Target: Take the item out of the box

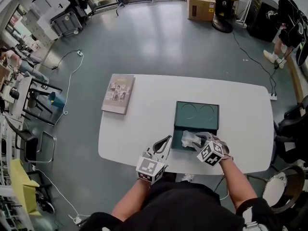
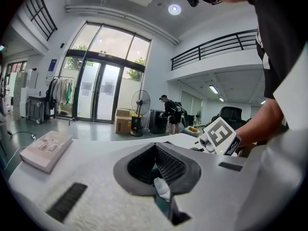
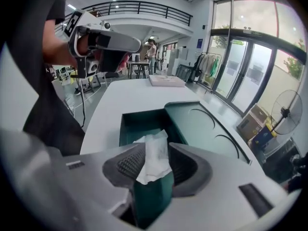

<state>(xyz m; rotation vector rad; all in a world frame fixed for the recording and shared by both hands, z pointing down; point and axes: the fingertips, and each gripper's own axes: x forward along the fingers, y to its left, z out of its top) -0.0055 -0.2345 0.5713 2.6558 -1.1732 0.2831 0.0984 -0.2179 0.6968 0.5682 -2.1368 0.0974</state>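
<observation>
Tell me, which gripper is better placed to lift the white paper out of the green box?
Right. The right gripper is over the green box, its jaws apart with the white paper between them. The left gripper is outside the box, beside it, jaws together.

head camera overhead; both claw cameras skim table (image 1: pixel 144 129).

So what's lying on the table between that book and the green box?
Nothing. In the head view, only bare white table lies between the book and the green box.
</observation>
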